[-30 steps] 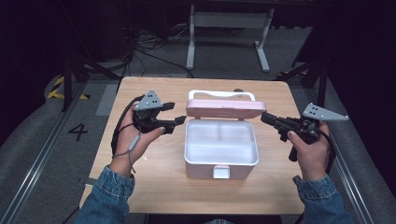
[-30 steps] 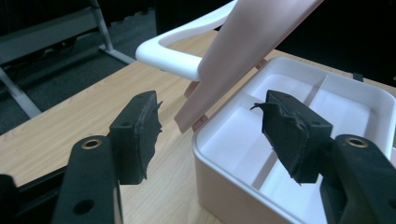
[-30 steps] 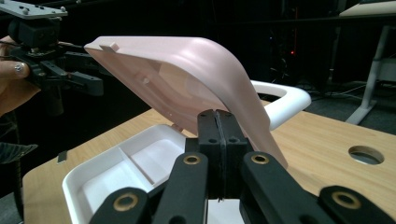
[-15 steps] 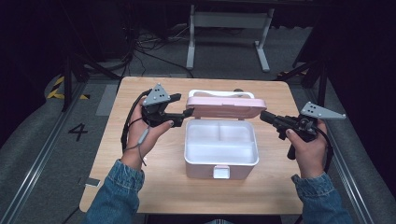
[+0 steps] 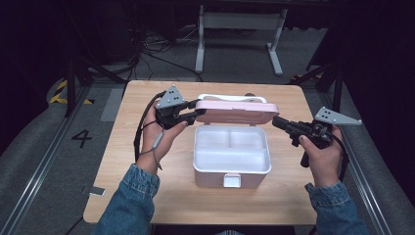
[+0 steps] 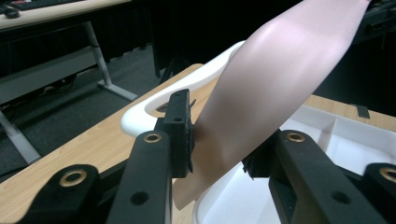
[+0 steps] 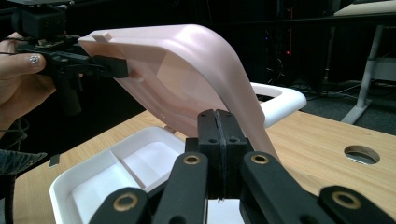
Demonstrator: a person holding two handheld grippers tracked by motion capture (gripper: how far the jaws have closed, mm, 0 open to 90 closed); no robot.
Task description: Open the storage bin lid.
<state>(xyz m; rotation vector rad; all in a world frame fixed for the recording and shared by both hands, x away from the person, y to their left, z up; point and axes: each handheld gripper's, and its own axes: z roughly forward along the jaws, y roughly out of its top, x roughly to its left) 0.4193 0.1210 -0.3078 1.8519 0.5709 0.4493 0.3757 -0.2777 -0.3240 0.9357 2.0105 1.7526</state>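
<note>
On the desk [image 5: 147, 196], our left tool [image 5: 191, 113], jaws just closing, clamps the raised pink lid [image 5: 240, 111]; right tool [image 5: 279, 122] clenched, empty. A corner grip could slip, dropping the lid onto the white box [image 5: 232, 169].

A white box [image 5: 232, 156] sits mid-table, its pink lid [image 5: 237, 111] raised open behind it.

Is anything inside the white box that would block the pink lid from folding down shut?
Nothing visible: the box compartments look bare, and the left gripper grips the lid at its side edge.
</note>
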